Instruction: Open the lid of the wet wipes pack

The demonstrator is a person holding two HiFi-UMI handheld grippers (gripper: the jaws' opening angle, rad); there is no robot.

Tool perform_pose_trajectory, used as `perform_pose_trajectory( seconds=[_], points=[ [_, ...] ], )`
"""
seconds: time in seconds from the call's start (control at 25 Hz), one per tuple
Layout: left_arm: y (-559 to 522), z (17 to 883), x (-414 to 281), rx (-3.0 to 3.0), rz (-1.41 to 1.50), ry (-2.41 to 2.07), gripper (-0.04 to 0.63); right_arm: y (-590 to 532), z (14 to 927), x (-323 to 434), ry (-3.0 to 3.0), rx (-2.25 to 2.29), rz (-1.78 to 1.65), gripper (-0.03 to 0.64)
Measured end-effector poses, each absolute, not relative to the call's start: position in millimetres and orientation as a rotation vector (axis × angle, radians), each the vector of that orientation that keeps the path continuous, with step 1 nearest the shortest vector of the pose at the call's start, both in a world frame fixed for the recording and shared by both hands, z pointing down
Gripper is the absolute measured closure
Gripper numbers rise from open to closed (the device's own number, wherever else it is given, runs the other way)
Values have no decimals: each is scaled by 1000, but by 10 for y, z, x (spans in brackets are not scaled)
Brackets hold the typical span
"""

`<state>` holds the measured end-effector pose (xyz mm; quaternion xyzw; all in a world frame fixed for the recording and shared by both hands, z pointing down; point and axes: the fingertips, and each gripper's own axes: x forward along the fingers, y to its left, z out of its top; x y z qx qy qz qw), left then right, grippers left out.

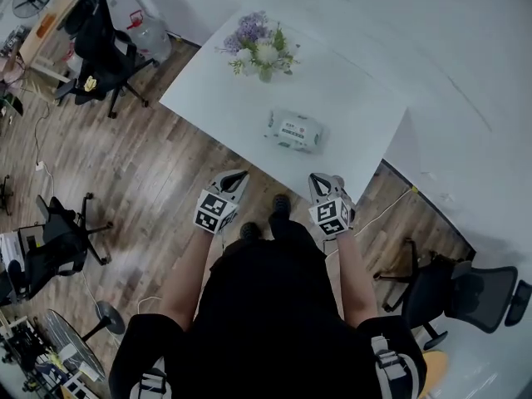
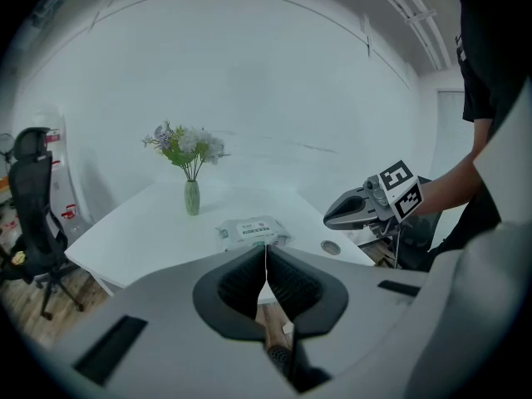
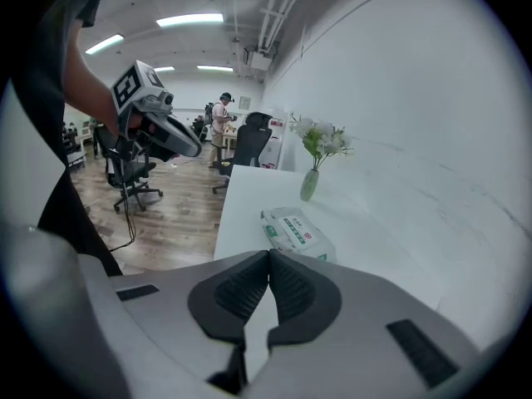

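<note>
Approach is the step in hand, as I judge it, since neither of my tools has reached the table yet.

From the head view, the wet wipes pack [image 1: 294, 130] lies flat on the white table [image 1: 366, 106], near the edge that faces me, with the vase of flowers [image 1: 259, 52] well behind it. My left gripper [image 1: 239, 175] and right gripper [image 1: 318, 179] are both held over the floor, short of the table edge and apart from the pack.

In the left gripper view, my jaws are pressed together with nothing between them, and their tips line up just under the pack [image 2: 252, 230]. The right gripper [image 2: 334, 214] shows off to the side, level with the table edge.

In the right gripper view, the jaws likewise meet tip to tip and hold nothing. The pack [image 3: 297, 231] sits just beyond them, its printed top facing up. I cannot make out the lid's free lip from here.

To do this well, I'd spread one pair of jaws before going in and use the other tool to pin the soft body of the pack, away from the lid. The lifting tool should come in low at the lid's free edge and pry upward rather than pinch from above. The pack looks light and may slide on the smooth tabletop, so I'd steady it before I lift.
</note>
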<state>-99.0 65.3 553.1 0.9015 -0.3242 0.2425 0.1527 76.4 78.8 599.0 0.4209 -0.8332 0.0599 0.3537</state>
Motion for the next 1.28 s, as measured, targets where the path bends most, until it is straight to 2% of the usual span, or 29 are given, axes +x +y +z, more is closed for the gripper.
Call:
perform_pose_trajectory(
  seconds=[0.6, 1.28],
  points=[
    [287, 5593, -579, 2511, 700, -1044, 572, 134, 6047, 979, -2242, 956, 112, 600],
    [-206, 5759, -385, 2542, 676, -953, 572, -349, 6122, 771, -2223, 914, 98, 600]
  ],
)
